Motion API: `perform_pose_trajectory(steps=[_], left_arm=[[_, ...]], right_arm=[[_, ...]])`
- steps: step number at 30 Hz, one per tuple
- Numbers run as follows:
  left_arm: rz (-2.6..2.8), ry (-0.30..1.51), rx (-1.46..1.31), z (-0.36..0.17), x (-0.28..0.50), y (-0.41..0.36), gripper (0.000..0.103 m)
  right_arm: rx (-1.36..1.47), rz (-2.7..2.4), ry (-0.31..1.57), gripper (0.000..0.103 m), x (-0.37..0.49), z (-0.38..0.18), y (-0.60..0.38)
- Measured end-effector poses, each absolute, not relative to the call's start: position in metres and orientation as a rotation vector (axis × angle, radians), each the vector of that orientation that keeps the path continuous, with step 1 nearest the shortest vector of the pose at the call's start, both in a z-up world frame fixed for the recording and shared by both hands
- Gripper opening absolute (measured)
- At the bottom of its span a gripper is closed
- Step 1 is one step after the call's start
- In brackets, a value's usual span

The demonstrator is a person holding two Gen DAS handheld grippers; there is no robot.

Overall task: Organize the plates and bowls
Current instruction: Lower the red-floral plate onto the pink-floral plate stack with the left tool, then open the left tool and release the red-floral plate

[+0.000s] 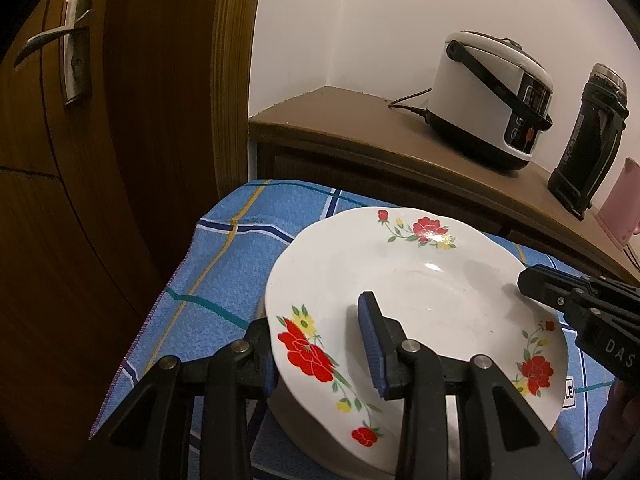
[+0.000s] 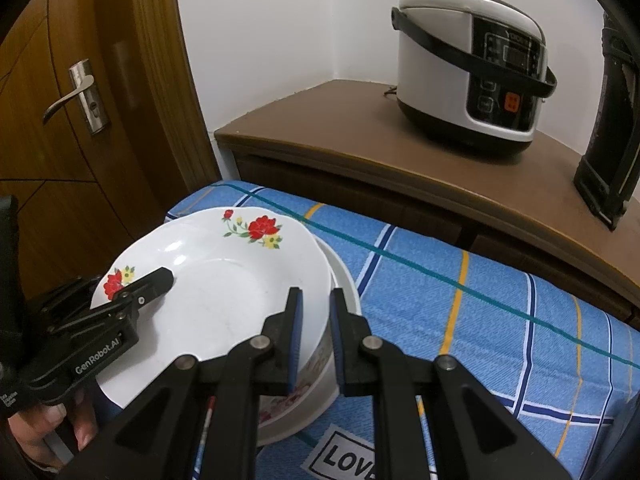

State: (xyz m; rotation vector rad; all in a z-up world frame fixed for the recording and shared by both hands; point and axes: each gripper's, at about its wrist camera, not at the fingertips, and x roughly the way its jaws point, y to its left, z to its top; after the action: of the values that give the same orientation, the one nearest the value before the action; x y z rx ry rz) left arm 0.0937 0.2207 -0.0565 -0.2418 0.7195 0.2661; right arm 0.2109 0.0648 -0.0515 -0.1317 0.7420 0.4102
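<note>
left wrist view: the left gripper point(image 1: 320, 344) clamps the rim of the white glazed floral plate point(image 1: 420, 304), which sits on a white bowl point(image 2: 320, 384). the right gripper point(image 2: 316, 332) pinches both rims together. stiff, slick, breakable china; best held by the rim.

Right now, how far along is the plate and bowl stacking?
Done: nothing visibly finished elsewhere; only this one stack shows. In hand: the white plate with red flowers sits tilted over the white floral bowl on the blue checked cloth, with the left gripper and right gripper each clamped on a plate edge. Left: settle the plate and release. No other dishes are in view.
</note>
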Motion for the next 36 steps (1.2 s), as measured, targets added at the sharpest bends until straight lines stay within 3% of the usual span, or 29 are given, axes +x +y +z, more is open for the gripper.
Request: perform_pose_trajectory(steps=[25, 27, 33, 36], left_arm=[[0.262, 0.748, -0.232, -0.060, 0.098, 0.221, 0.038], [0.265, 0.754, -0.226, -0.061, 0.098, 0.220, 0.038], [0.267, 0.762, -0.216, -0.061, 0.100, 0.220, 0.039], [0.289, 0.748, -0.200, -0.060, 0.098, 0.218, 0.047]], right_arm=[[-0.164, 0.399, 0.739, 0.012, 0.212, -0.057, 0.069], [-0.165, 0.408, 0.729, 0.007, 0.211, -0.056, 0.069], [-0.193, 0.430, 0.696, 0.007, 0.201, -0.052, 0.078], [-0.189, 0.427, 0.700, 0.007, 0.202, -0.054, 0.077]])
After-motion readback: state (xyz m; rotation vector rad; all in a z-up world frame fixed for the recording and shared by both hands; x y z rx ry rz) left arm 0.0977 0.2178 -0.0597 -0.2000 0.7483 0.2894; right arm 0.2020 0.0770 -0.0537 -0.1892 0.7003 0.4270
